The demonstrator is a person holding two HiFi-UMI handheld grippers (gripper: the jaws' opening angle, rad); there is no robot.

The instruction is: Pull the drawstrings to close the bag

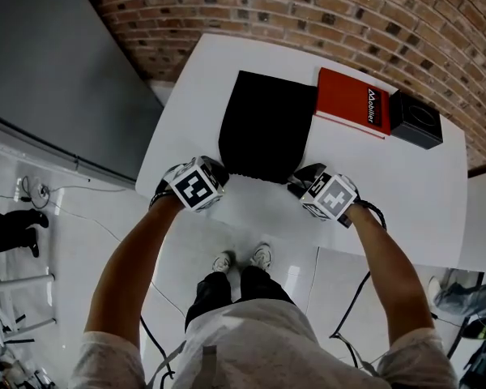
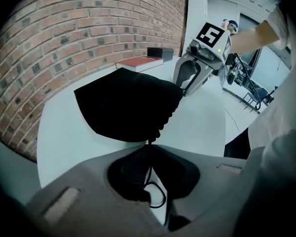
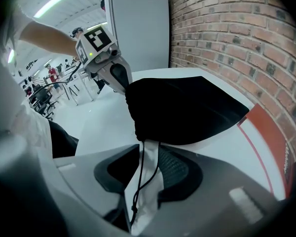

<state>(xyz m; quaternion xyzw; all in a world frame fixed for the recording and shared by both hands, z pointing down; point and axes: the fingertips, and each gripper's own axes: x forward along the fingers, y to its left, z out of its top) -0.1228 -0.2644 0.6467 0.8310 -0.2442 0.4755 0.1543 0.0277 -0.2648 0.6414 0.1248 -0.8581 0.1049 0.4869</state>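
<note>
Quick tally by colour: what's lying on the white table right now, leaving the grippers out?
Black: 2 (bag, box)
Red: 1 (book)
Total: 3

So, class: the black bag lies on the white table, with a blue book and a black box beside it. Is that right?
Not quite. The book is red, not blue, as the head view shows. The rest stands: the black bag lies on the white table, with the book and the black box beside it.
</note>
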